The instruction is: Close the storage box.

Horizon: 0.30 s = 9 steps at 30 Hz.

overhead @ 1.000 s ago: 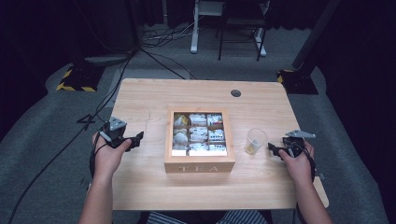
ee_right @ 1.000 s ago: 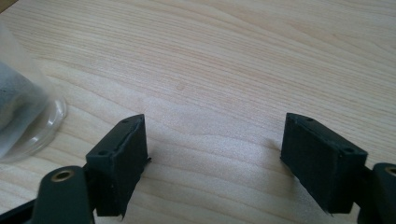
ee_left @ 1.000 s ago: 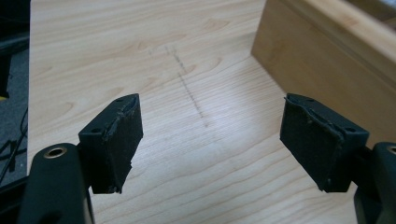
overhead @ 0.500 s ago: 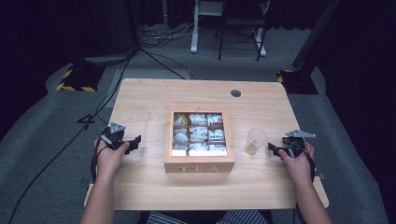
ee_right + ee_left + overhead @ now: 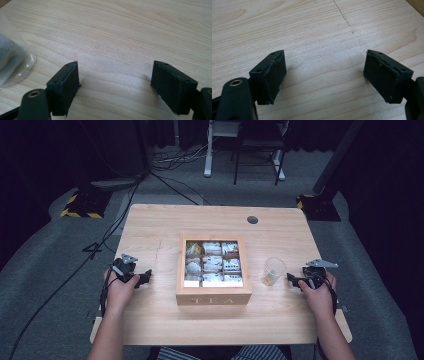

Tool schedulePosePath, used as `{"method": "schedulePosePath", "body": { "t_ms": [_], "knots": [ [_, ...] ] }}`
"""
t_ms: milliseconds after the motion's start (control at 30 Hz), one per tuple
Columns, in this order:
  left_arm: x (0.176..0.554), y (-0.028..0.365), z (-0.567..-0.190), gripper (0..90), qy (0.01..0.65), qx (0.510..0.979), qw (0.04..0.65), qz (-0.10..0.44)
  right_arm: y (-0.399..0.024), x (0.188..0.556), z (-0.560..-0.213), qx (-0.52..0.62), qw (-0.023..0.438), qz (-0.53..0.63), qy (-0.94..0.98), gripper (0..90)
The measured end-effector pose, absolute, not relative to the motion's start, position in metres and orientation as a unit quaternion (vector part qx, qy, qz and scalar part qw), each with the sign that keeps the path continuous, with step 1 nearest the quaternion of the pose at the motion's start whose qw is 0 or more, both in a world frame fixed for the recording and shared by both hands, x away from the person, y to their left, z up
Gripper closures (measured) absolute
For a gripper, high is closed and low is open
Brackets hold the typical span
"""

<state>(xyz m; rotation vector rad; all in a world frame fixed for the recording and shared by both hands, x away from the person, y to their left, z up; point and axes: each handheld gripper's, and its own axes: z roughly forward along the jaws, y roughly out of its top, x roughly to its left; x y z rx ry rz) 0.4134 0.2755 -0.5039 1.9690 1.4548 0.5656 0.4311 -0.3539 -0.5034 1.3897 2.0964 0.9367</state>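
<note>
Both grippers low on table [image 5: 150, 225], flanking tea box [image 5: 213, 295]. Right gripper [image 5: 295, 281] right of tea box, jaws spread wide, empty; same in own view [image 5: 115, 86], bare wood between jaws. Clear plastic cup [image 5: 273, 271] between tea box and right gripper, just beside jaw tips, upright, something small and yellowish inside. Right hand clearly nearer cup; short reach toward tea box likely, nothing in between. Left gripper [image 5: 141, 278] left of tea box, well apart, released, empty [image 5: 325, 77]. Tea box lid shut, bags visible through pane. Beyond tea box: cable hole [image 5: 252, 219] near far edge.
</note>
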Motion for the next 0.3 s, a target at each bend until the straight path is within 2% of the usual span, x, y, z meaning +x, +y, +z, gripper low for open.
{"method": "schedulePosePath", "body": {
  "t_ms": [300],
  "knots": [
    [0.4136, 0.2754, -0.5039, 17.4, 0.55, 0.747, 0.309, 0.212, -0.3539, 0.4312, -0.5034, 0.504, 0.227, 0.34, 0.761, 22.8]
  ]
}}
